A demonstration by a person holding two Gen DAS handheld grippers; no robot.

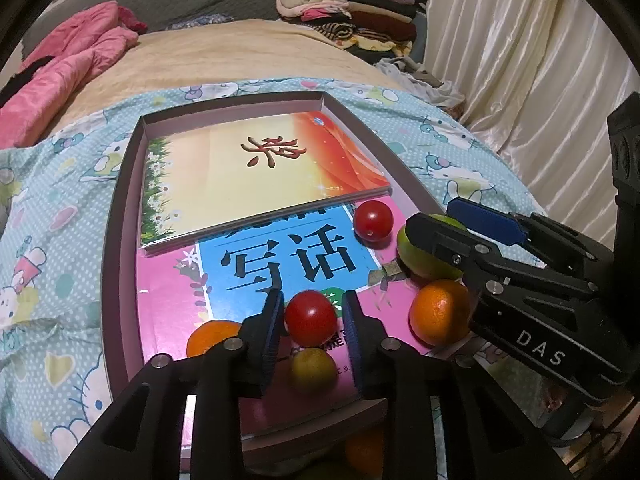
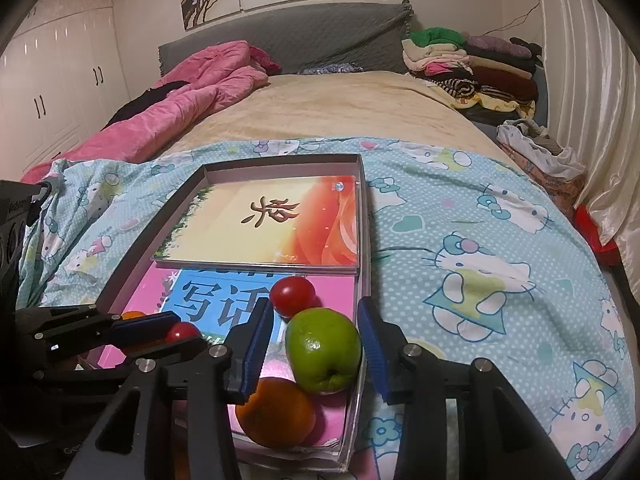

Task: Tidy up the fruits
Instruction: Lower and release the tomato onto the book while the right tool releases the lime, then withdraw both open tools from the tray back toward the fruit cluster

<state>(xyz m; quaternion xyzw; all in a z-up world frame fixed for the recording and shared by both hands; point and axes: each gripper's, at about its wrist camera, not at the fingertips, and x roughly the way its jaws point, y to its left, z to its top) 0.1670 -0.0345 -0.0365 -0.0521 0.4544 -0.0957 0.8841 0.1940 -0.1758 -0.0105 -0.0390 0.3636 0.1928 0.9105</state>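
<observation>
The left tool stands with its ribbed blue pads a little apart on either side of a red tomato; narrow gaps show on both sides, so the pads do not press it. The right tool stands somewhat wider around a green apple, a gap showing at the left pad while the right pad lies close against the skin; whether it touches cannot be told.

All the fruit lies at the near end of a shallow cardboard box on a bed.

The left view shows most: two smooth tomatoes, the nearer one and a second farther in, two dimpled oranges and, a small yellowish fruit right beneath the tool, and another orange partly hidden below the box's near wall. The apple is nearly covered there by the right tool.

The right view gives the apple whole, round and glossy, with one orange touching it below and a tomato just beyond.

Two flat glossy books line the box: a pink-and-blue one under the fruit and an orange-and-cream one overlapping its far end.

Beneath lies a dotted cartoon-cat sheet, then a beige blanket, a quilted pink coat, and stacked folded clothes.
</observation>
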